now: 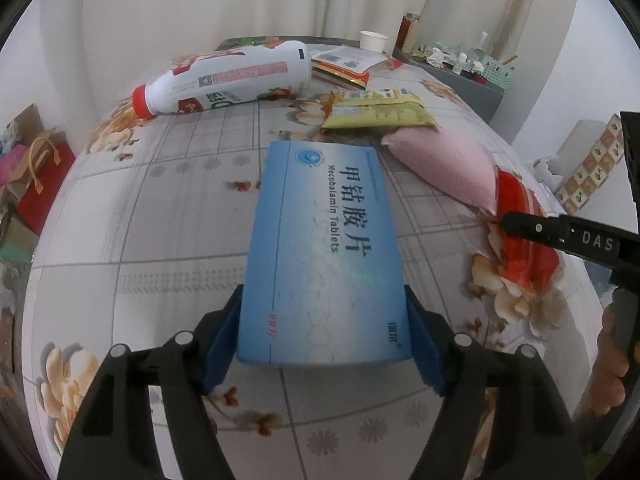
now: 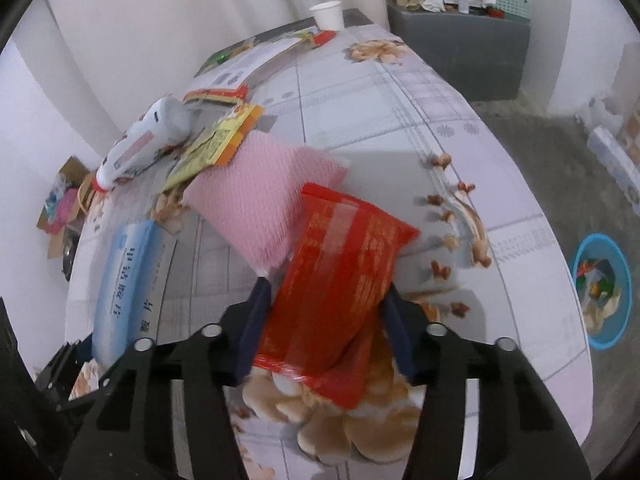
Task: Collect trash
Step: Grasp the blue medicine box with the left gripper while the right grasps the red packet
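My left gripper (image 1: 323, 300) is shut on a blue tablet box (image 1: 320, 248), its jaws pressing both long sides; the box also shows in the right wrist view (image 2: 124, 284). My right gripper (image 2: 326, 300) is shut on a red snack packet (image 2: 340, 272), which lies partly over a pink sponge (image 2: 260, 204). In the left wrist view the red packet (image 1: 520, 236) and pink sponge (image 1: 444, 164) sit to the right, with the right gripper's finger on the packet. A white bottle with a red cap (image 1: 228, 76) and a yellow wrapper (image 1: 376, 112) lie farther back.
A floral tablecloth covers the table (image 2: 400, 120). A paper cup (image 2: 328, 14) and flat printed packets (image 2: 248, 68) lie at the far end. A blue basin with trash (image 2: 600, 292) sits on the floor at right. A grey cabinet (image 2: 460, 52) stands beyond the table.
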`<state>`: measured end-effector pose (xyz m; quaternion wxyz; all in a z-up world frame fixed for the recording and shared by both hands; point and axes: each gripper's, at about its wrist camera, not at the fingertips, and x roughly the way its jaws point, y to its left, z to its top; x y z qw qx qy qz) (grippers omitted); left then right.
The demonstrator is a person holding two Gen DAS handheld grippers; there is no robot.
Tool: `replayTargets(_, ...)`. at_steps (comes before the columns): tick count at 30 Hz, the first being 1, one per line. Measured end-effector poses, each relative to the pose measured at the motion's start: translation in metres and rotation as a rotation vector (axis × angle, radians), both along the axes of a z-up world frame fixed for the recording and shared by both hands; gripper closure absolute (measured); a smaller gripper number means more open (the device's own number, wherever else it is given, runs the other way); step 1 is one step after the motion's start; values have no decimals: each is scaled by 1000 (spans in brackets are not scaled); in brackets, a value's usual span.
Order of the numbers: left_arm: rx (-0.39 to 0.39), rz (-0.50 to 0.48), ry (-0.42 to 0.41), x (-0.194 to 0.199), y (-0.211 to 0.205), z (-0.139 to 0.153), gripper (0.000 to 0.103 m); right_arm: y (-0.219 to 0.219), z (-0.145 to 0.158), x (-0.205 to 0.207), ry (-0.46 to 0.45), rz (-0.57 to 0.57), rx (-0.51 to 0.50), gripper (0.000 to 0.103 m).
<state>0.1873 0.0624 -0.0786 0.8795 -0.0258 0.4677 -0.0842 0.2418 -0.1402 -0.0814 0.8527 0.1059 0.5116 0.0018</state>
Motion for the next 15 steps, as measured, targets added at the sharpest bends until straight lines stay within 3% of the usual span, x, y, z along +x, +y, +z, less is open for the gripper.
replayTargets(10,-29,-48,69,-37,-3,3,31,-7,2,-44,17,76,23,64)
replayTargets(15,-119,-5,148,-48,5,6,31,-6,2,-68,40,158,75,56)
